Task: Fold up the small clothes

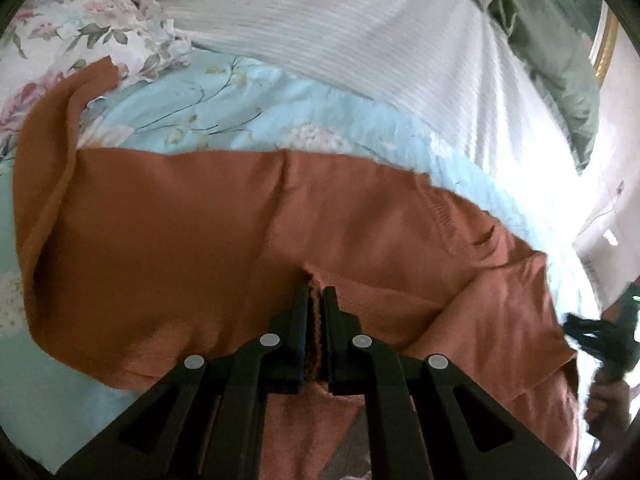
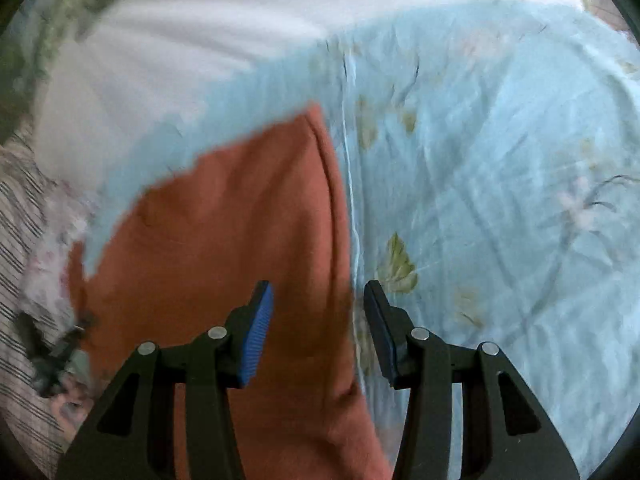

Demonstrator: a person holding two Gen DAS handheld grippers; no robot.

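Observation:
A rust-orange garment (image 1: 224,220) lies spread on a light-blue floral bedsheet (image 1: 240,120). My left gripper (image 1: 317,296) is shut on a folded edge of the garment near its middle, with orange cloth pinched between the pads. In the right wrist view the same garment (image 2: 240,220) lies left of centre, its right edge running down between the fingers. My right gripper (image 2: 318,292) is open, its blue pads (image 2: 258,336) apart, held over the garment's right edge and empty. The right gripper also shows in the left wrist view at the far right (image 1: 600,336).
A white ribbed blanket (image 1: 360,28) lies behind the garment. A green cloth (image 1: 560,68) sits at the back right, floral bedding (image 1: 80,32) at the back left. Blue sheet (image 2: 500,180) fills the right of the right wrist view; striped fabric (image 2: 20,240) at its left.

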